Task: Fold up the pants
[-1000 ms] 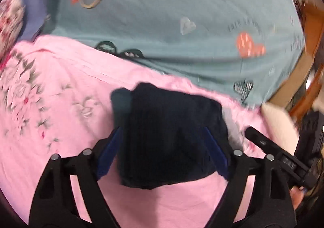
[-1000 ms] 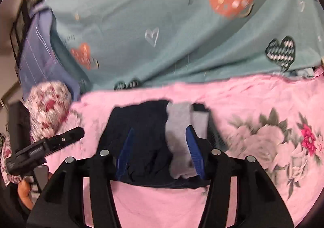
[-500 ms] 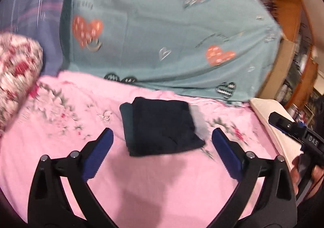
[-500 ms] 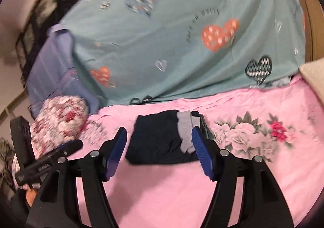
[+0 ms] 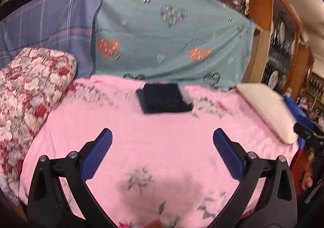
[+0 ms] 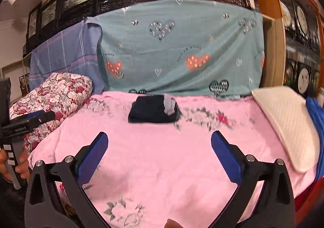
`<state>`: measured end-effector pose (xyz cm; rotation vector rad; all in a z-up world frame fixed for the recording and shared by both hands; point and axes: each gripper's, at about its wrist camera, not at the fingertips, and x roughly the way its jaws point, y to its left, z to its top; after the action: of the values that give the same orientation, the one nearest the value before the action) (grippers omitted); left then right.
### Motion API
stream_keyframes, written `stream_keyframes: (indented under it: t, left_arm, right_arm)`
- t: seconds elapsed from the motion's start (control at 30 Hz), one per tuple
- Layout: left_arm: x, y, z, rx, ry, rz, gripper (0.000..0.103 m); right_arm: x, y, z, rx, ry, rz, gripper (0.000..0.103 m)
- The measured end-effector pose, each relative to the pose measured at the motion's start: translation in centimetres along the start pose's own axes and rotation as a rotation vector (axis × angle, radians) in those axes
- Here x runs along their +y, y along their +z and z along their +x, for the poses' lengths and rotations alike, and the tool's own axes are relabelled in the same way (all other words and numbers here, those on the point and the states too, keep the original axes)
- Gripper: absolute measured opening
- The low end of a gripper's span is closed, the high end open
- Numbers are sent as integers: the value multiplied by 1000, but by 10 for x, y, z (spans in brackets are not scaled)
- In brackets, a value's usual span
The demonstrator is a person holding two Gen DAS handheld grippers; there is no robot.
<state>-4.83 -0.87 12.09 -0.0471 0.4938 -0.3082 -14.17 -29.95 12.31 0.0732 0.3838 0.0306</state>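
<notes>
The dark navy pants [image 5: 164,98] lie folded into a small flat square at the far side of the pink bedsheet [image 5: 154,147], close to the backrest. A grey inner patch shows at their right end in the right wrist view, on the pants [image 6: 154,109]. My left gripper [image 5: 162,135] hangs open and well short of them, with nothing between its blue pads. The jaws of my right gripper [image 6: 159,136] are opening wide, also short of the pants and holding nothing.
A rolled floral quilt [image 5: 30,90] lies along the left side of the bed and a white pillow [image 5: 267,110] along the right. A teal heart-print sheet [image 5: 172,41] and a purple striped one [image 5: 46,25] drape the backrest. Wooden cabinets [image 6: 293,35] stand to the right.
Both grippers let go of the folded pants, opened wide and drew back and upward. The pants stayed in place and now look small and far away.
</notes>
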Motion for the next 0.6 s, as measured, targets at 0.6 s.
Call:
stream_keyframes:
  t: [0.6]
  left_arm:
    - [19,-44,31,110,168,45,101]
  right_arm:
    - [-18,-68,40,83,-135,89,102]
